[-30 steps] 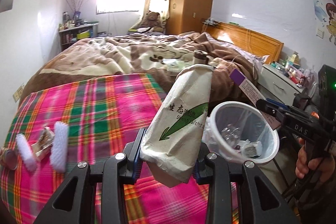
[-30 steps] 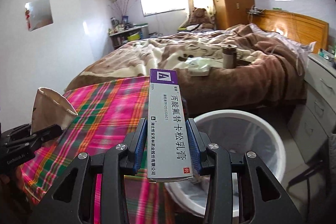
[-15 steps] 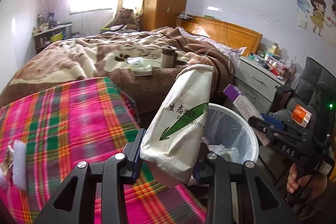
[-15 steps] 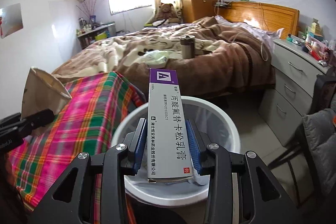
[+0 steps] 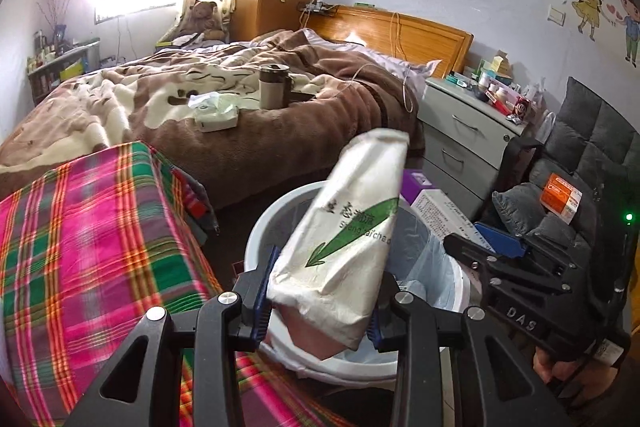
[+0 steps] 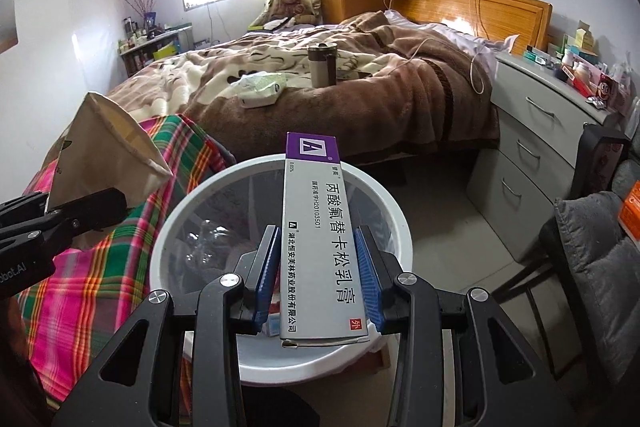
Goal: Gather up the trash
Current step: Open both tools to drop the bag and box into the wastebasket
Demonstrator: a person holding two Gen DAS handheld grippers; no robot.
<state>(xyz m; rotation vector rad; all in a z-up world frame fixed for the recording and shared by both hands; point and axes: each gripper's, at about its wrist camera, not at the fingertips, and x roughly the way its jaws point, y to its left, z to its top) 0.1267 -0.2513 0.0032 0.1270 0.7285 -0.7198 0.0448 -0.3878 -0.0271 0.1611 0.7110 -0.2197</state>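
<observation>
My left gripper [image 5: 320,291] is shut on a crumpled paper bag [image 5: 352,227] with a green arrow and holds it over the near rim of the white lined trash bin [image 5: 260,227]. My right gripper [image 6: 318,279] is shut on a long purple-and-grey medicine box [image 6: 316,227], held flat above the bin [image 6: 192,195], which holds some clear plastic. In the left wrist view the right gripper [image 5: 476,239] reaches in from the right with the box [image 5: 436,207] over the bin's far side. In the right wrist view the left gripper [image 6: 80,211] and its paper bag [image 6: 104,155] stand at the left.
A pink and green plaid cloth [image 5: 88,251] covers the surface left of the bin. Behind lies a brown blanket bed [image 6: 360,75] with a tumbler [image 6: 320,65] and a tissue pack [image 6: 260,89]. A grey drawer unit [image 6: 532,147] and a dark chair [image 5: 560,195] stand to the right.
Both grippers swung right, away from the plaid cloth, and sank toward the bin. The bin now lies directly under the bag and the box. The grips have not changed.
</observation>
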